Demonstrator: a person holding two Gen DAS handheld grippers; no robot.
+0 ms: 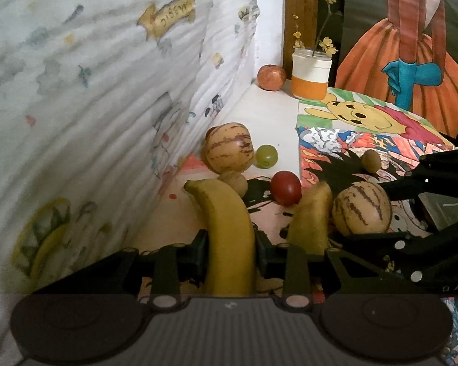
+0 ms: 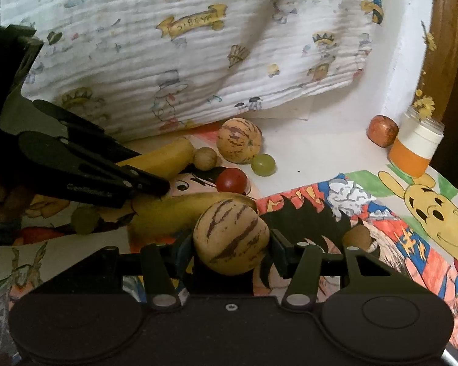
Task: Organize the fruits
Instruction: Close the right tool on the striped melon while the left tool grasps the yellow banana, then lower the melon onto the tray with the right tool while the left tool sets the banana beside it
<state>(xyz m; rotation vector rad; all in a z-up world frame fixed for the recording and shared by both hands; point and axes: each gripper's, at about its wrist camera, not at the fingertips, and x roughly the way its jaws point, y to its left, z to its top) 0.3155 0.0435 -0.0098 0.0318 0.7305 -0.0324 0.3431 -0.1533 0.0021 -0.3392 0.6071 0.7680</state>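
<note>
My left gripper is shut on a yellow banana, seen from the side in the right wrist view. My right gripper is shut on a striped yellow melon, which also shows in the left wrist view. A second banana lies between them. A second striped melon, a green grape, a red tomato, a walnut and a brownish small fruit lie on the drawings beyond.
A patterned white cloth hangs along the left. At the back corner stand an orange-and-white jar with flowers and a reddish apple. Coloured cartoon drawings cover the surface. Another green grape lies under the left gripper.
</note>
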